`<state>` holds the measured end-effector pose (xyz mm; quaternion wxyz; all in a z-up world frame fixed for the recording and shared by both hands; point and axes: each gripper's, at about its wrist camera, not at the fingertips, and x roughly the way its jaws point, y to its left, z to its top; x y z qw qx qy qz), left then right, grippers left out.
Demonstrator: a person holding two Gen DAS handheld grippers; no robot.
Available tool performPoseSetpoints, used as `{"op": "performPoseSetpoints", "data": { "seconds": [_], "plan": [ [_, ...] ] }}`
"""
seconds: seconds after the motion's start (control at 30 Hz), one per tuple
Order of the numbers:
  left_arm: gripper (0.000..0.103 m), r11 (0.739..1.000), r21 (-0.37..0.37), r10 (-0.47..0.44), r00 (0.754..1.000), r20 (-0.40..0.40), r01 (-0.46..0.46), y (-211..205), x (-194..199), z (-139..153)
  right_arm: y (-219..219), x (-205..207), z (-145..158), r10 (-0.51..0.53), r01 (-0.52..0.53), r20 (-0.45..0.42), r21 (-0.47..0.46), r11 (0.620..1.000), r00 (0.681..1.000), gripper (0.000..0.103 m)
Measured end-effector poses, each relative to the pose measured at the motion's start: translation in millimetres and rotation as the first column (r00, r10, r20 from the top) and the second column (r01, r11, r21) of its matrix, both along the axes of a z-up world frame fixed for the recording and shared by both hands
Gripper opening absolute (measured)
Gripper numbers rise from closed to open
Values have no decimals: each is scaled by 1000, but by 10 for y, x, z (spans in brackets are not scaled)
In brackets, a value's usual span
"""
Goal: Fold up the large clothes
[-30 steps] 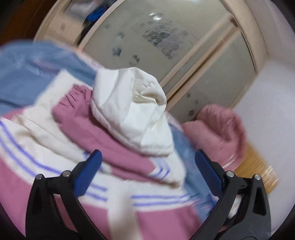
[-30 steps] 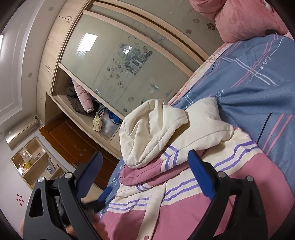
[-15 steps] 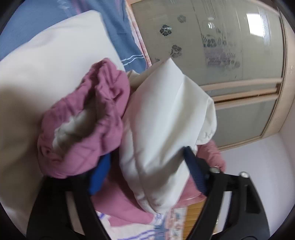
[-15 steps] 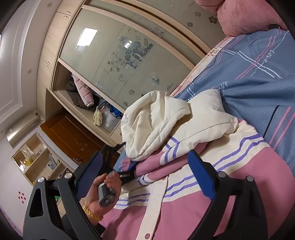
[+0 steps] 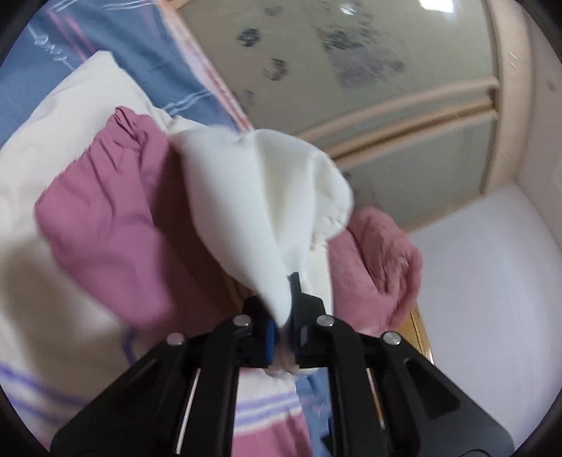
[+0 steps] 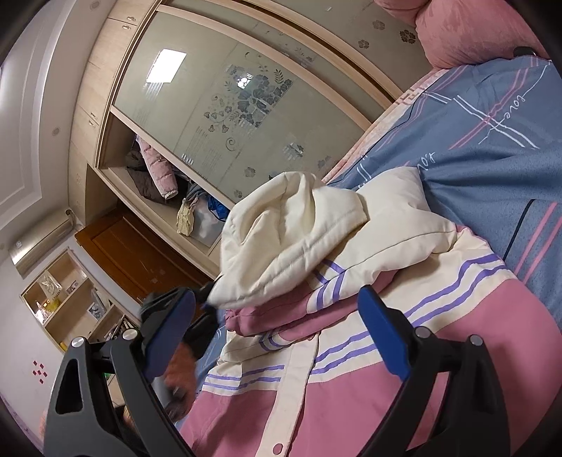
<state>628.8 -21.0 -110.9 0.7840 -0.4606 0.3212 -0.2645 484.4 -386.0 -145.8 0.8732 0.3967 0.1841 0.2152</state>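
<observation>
A pink and cream jacket point(image 6: 368, 379) with purple stripes lies on the bed, its cream hood point(image 6: 291, 242) heaped on top. In the left wrist view my left gripper point(image 5: 282, 330) is shut on the edge of the cream hood point(image 5: 267, 197), which stretches away from the pads. A pink sleeve point(image 5: 116, 228) bunches to its left. The right wrist view shows the left gripper point(image 6: 207, 302) pinching the hood's near edge, a hand point(image 6: 179, 365) behind it. My right gripper point(image 6: 277, 334) is open above the jacket's front, with nothing between its blue pads.
A blue striped bedcover point(image 6: 491, 147) lies under the jacket. A pink pillow point(image 6: 467, 31) sits at the head of the bed. A wardrobe with frosted sliding doors point(image 6: 246, 105) runs along the bed, one section open with clothes point(image 6: 158, 172) inside. A brown door point(image 6: 137, 256) stands beyond.
My left gripper moved in to the cream hood and went from wide open to shut on its edge. The right gripper stayed open and almost still.
</observation>
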Motion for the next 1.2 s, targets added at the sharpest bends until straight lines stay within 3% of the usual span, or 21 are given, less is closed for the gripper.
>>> {"op": "performPoseSetpoints", "data": {
  "seconds": [0.07,0.17,0.3,0.4,0.47,0.5,0.53,0.6,0.7,0.8,0.93,1.0,1.13,1.2],
  "plan": [
    [6,999,25,-20,1000,-4,20,-8,-240,-52,-4,3,-7,0,0,-3,-1,1000,1000,94],
    [6,999,46,-21,996,-86,25,75,-599,-369,-10,9,-3,-1,1,-4,-1,1000,1000,94],
    [8,994,106,31,976,-218,-8,281,-594,-865,14,26,2,7,-7,-6,-11,1000,1000,94],
    [16,992,128,18,972,-236,12,322,-489,-912,42,27,-2,14,-14,-16,-18,1000,1000,94],
    [45,979,200,6,979,-205,36,256,-435,-735,65,15,9,20,-20,-14,-25,999,1000,94],
    [71,976,214,-9,983,-185,49,235,-429,-664,83,9,19,22,-23,-13,-33,999,1000,94],
    [88,973,224,-14,985,-172,53,223,-489,-593,96,3,35,26,-26,-12,-39,999,1000,94],
    [101,966,257,6,991,-137,30,225,-639,-426,109,-14,63,25,-26,-10,-41,999,1000,94],
    [101,950,312,-1,998,-58,19,238,-928,-180,128,-47,101,22,-23,-12,-54,998,1000,97],
    [101,925,379,1,1000,14,-6,254,-1456,-67,136,-14,32,27,-29,-24,-50,998,999,97],
    [101,903,420,35,989,141,-91,422,-2197,49,122,345,-156,82,-75,-100,70,995,992,94],
    [101,898,419,58,981,187,-133,540,-2558,80,108,574,-282,128,-110,-152,124,986,980,74],
    [101,882,427,117,970,212,-199,837,-3056,138,64,1036,-537,170,-116,-224,236,965,960,62],
    [101,883,421,133,970,202,-209,969,-3207,162,89,1186,-614,195,-131,-238,261,956,951,50]
  ]
}}
